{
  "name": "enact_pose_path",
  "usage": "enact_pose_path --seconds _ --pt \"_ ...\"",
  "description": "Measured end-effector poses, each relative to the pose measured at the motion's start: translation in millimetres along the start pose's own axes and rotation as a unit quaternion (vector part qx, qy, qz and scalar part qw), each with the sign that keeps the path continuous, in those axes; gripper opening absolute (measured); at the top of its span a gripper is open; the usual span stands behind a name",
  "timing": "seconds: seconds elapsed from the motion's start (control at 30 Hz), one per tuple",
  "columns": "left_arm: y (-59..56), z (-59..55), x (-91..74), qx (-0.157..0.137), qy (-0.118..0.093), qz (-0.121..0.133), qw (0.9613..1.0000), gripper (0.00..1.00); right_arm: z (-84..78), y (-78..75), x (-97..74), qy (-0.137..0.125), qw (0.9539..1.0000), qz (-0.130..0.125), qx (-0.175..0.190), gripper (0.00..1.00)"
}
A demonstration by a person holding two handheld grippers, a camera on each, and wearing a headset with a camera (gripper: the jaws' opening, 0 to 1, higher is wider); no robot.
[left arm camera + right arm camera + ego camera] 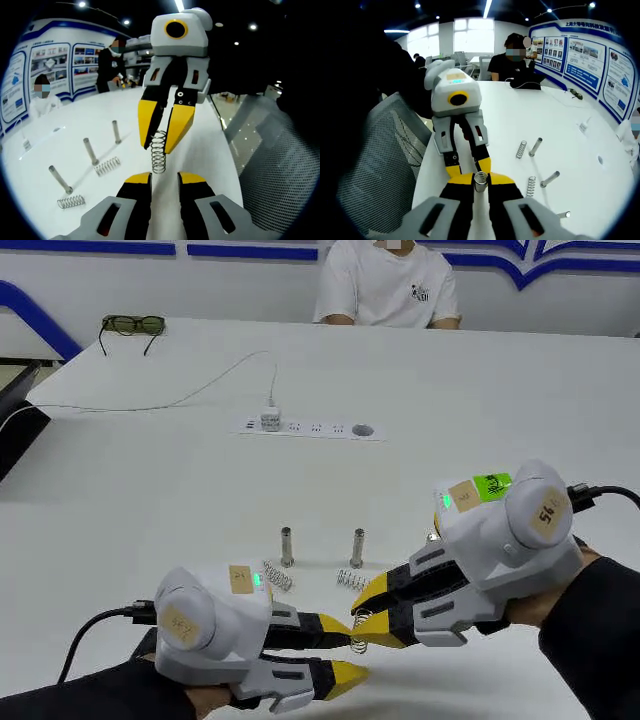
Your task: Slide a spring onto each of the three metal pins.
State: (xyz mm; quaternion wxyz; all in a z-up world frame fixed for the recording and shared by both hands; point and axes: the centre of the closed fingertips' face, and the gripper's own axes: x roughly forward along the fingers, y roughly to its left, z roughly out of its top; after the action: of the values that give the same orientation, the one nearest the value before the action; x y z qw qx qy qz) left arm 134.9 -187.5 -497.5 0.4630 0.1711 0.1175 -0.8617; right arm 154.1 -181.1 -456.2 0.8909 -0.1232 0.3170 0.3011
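Head view: the right gripper [360, 626] is clamped on a small coiled steel spring [361, 618], which sits just beside the upper tip of the left gripper [347, 648]. The left gripper's jaws stand apart. Beyond both sets of tips, a grey metal pin [287, 546] and a second pin [357, 547] stand upright on the white table [150, 500].

Left gripper view: its own jaws are spread, and the spring hangs just ahead of them, pinched by the right gripper.

Right gripper view: its jaws are closed on the spring's end, and the left gripper faces it directly ahead.
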Motion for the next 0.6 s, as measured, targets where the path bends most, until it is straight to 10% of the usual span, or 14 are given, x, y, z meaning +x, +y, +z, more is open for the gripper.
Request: enact_pose_path --seconds 0.6 --pt "38.4 -15.3 -34.2 -0.058 -0.021 0.079 0.995 0.42 -17.5 -37.7 -44.4 -0.002 0.9965 -0.075 0.036 0.11"
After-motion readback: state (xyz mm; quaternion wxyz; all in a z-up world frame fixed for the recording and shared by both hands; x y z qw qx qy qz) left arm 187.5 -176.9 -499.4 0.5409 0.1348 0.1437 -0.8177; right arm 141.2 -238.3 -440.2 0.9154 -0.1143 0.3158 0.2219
